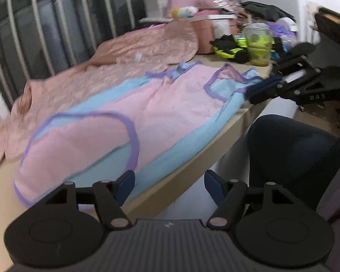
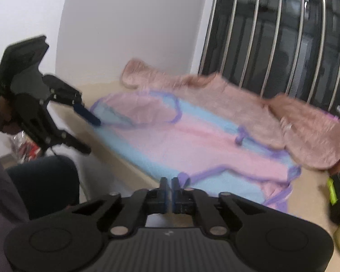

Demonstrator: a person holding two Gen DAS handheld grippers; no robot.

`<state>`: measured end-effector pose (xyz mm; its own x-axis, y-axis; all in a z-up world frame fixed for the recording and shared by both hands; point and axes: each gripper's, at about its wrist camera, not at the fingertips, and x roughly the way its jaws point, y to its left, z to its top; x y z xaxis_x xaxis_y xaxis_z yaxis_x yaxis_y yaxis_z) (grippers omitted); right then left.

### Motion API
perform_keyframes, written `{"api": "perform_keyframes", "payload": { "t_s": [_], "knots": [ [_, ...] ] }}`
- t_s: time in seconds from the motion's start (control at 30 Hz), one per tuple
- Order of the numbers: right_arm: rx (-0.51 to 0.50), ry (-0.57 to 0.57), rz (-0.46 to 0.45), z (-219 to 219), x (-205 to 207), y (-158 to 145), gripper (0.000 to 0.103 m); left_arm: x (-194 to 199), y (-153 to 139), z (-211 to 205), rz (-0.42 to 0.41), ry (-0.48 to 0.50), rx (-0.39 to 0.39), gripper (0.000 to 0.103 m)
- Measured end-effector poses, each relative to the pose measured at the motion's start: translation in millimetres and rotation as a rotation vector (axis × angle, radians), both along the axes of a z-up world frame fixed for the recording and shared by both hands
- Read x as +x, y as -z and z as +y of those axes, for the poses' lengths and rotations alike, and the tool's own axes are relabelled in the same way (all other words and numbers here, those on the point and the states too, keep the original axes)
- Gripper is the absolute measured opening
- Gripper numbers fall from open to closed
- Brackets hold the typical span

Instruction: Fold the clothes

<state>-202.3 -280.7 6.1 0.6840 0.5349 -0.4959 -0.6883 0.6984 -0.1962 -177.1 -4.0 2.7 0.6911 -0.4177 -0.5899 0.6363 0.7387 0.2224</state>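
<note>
Garment: pink and blue romper (image 1: 161,104) with purple trim lies spread flat on the table (image 1: 188,174), along its near edge, straps toward the right end
Fold so far: none visible; the romper looks full length, so by this view the folding is yet to start
Left to do: grasp both ends, bring the sides or ends over, then deal with the peach cloth (image 1: 115,59) that lies behind it toward the far edge
Left gripper (image 1: 168,187): jaws stand wide apart, nothing between them, poised off the near edge by the romper's bottom end
Right gripper (image 2: 170,187): jaws nearly together with a thin gap; it sits at the strap end by the near edge, but whether any cloth is pinched cannot be told
Table: pale beige top, its right end crowded with a plastic cup (image 1: 259,45), pink boxes and dark gear
Room: white wall, barred window (image 2: 283,34) behind the far edge; a person's knee shows below the near edge
</note>
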Motion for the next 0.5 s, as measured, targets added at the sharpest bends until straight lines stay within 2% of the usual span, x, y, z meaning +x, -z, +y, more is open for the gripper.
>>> {"api": "perform_keyframes", "payload": {
  "t_s": [0.03,0.07,0.1,0.2,0.27,0.3,0.33,0.4,0.5],
  "knots": [
    [-0.02,-0.021,-0.009,2.7,-0.3,-1.5,0.052,-1.4,-1.7,-1.7,-0.016,0.015,0.01,0.07],
    [-0.054,-0.043,-0.024,7.7,-0.7,-1.8,0.064,-2.7,-3.0,-3.5,-0.029,0.03,0.021,0.07],
    [-0.101,-0.067,-0.047,14.8,-1.6,-0.6,0.069,-3.2,-2.3,-5.5,-0.029,0.038,0.033,0.07],
    [-0.208,-0.123,-0.103,32.6,-1.0,3.4,0.066,-2.4,5.6,-13.2,-0.05,0.045,0.108,0.07],
    [-0.247,-0.144,-0.109,39.0,4.6,6.7,0.052,-0.2,9.8,-15.4,-0.044,0.053,0.131,0.07],
    [-0.254,-0.151,-0.094,39.9,8.5,8.4,0.033,1.9,11.2,-14.3,-0.028,0.059,0.122,0.07],
    [-0.256,-0.155,-0.077,39.8,11.9,9.9,0.023,3.7,12.6,-13.0,-0.014,0.062,0.112,0.07],
    [-0.256,-0.161,-0.045,39.3,16.9,11.3,0.02,4.1,13.8,-8.2,-0.012,0.056,0.085,0.07],
    [-0.237,-0.158,-0.006,37.3,16.4,6.4,0.0,3.3,12.6,-1.7,0.006,0.044,0.048,0.07]
  ]
}}
